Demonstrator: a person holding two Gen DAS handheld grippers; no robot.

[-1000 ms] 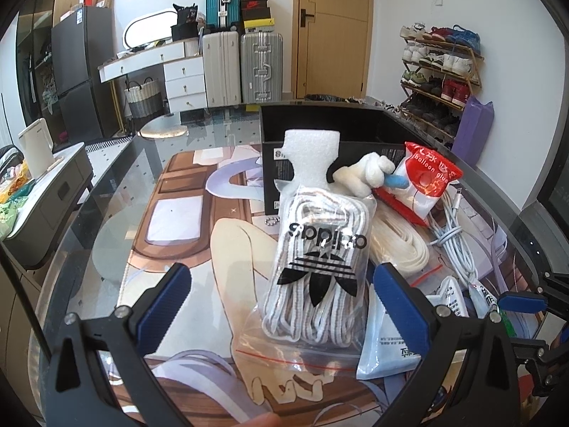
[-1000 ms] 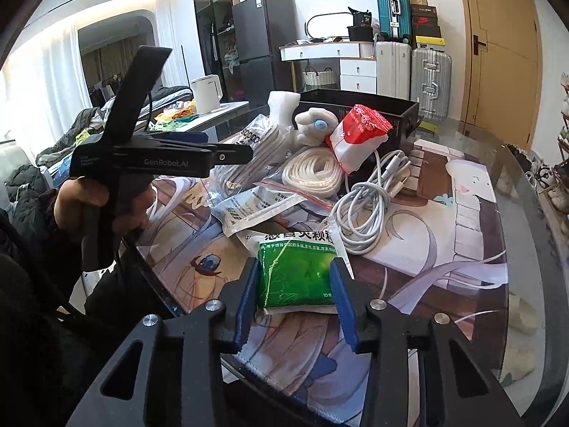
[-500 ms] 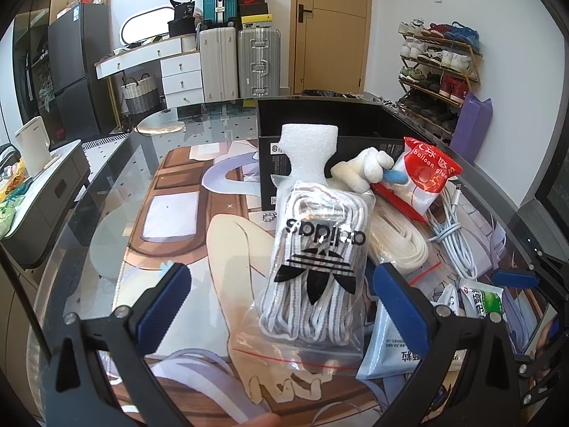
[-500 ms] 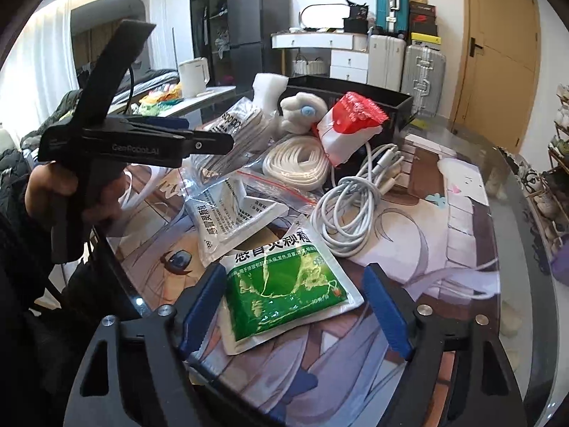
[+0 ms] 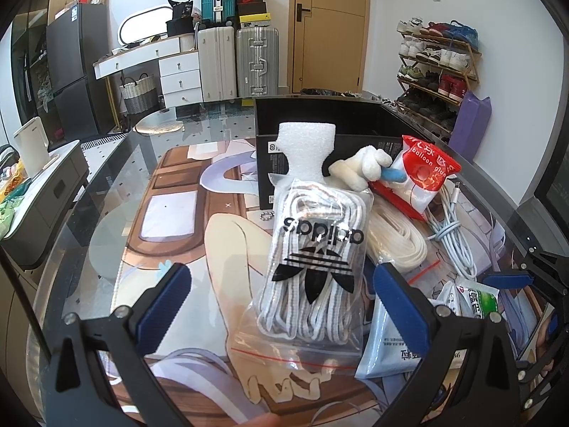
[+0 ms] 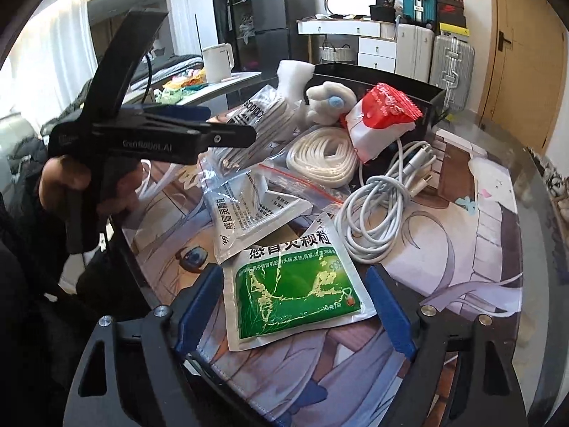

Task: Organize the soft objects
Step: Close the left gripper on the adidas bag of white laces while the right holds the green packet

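Soft items heaped on a glass worktop with a printed mat, in a room with suitcases and a shoe rack.

Left wrist view: the left tongs are spread wide, gripping nothing; a bag of shoelaces lies between the tips, long axis pointing away toward the black box, with foam block and plush toy beyond. Right wrist view: the right tongs stand released, flanking a green sachet lying flat, long axis slightly tilted; the white cable is coiled just beyond.
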